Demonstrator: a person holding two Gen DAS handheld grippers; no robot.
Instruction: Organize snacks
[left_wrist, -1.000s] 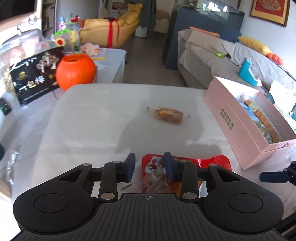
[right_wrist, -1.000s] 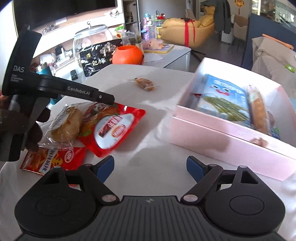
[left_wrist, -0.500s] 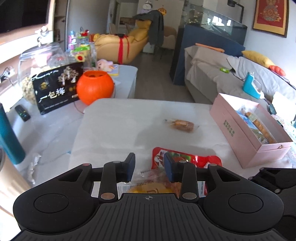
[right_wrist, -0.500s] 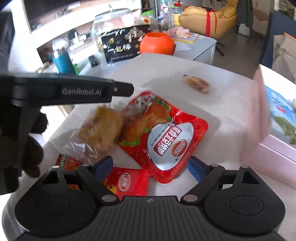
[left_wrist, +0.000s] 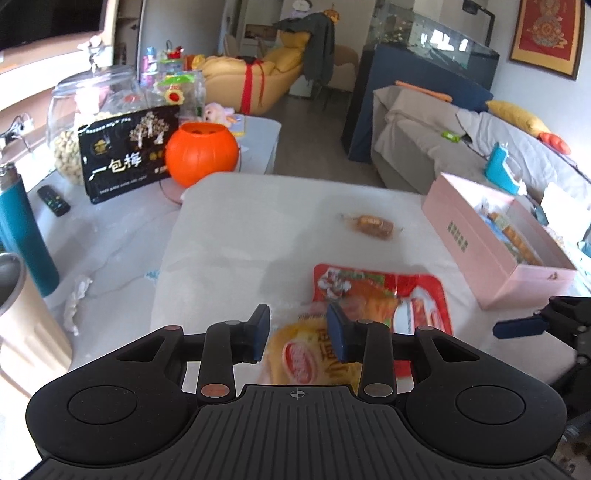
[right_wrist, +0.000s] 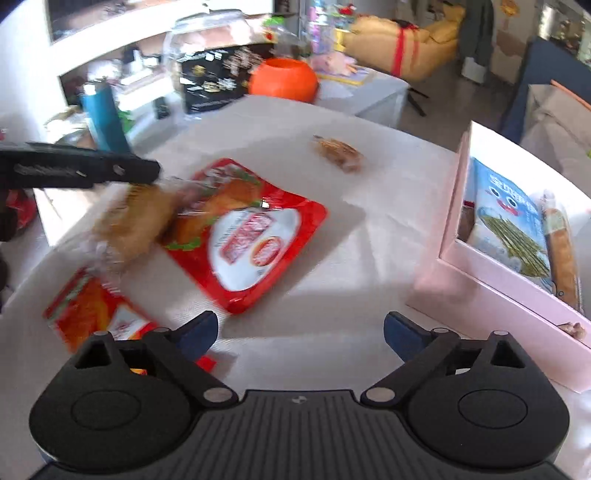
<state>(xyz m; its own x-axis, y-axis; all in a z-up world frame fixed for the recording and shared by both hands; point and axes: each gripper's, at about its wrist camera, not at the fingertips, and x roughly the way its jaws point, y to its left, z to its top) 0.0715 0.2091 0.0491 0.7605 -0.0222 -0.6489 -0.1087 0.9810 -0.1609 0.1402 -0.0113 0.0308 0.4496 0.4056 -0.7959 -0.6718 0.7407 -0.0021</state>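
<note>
My left gripper (left_wrist: 297, 334) is shut on the clear wrapper of a bread snack (left_wrist: 314, 360) and holds it above the table; it also shows in the right wrist view (right_wrist: 133, 221), blurred. A large red snack pouch (right_wrist: 247, 236) lies flat on the white table (right_wrist: 369, 177); it also shows in the left wrist view (left_wrist: 413, 299). A smaller red packet (right_wrist: 92, 314) lies at the near left. A small wrapped brown snack (right_wrist: 338, 153) lies farther back. The pink box (right_wrist: 491, 291) at the right holds several snacks. My right gripper (right_wrist: 299, 332) is open and empty above the table.
An orange pumpkin bucket (left_wrist: 201, 153), a black bag with white characters (left_wrist: 127, 155), a glass jar (left_wrist: 92, 110) and a teal bottle (left_wrist: 22, 229) stand at the back left. A grey sofa (left_wrist: 461, 144) is beyond the table.
My left gripper has risen and drawn back with the bread snack. My right gripper has swung left, so the pink box slid to the right of its view.
</note>
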